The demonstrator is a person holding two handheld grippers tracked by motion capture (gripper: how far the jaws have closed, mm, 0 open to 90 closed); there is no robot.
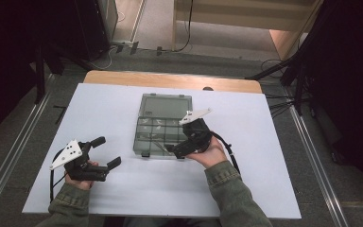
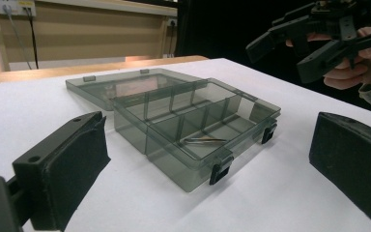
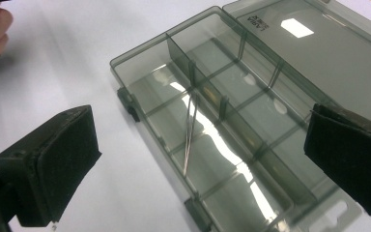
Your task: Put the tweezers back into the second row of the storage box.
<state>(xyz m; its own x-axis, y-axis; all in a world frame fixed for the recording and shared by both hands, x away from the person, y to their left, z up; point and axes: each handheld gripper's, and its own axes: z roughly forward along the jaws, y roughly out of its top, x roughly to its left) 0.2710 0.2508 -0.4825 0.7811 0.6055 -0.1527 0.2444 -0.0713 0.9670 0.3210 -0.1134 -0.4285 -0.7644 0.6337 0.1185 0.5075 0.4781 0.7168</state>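
Tweezers [image 3: 189,137] lengthwise along open box [image 1: 163,124] front compartment, both grippers' [image 1: 105,151] [image 1: 182,150] fingers wide, empty

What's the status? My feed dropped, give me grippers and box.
Left gripper open, clear of box. Right gripper open at organizer box front edge. Lid open flat; thin metal tool inside a compartment.

Smoky clear compartment box [image 1: 162,128] lies open, tweezers [image 3: 189,140] inside.
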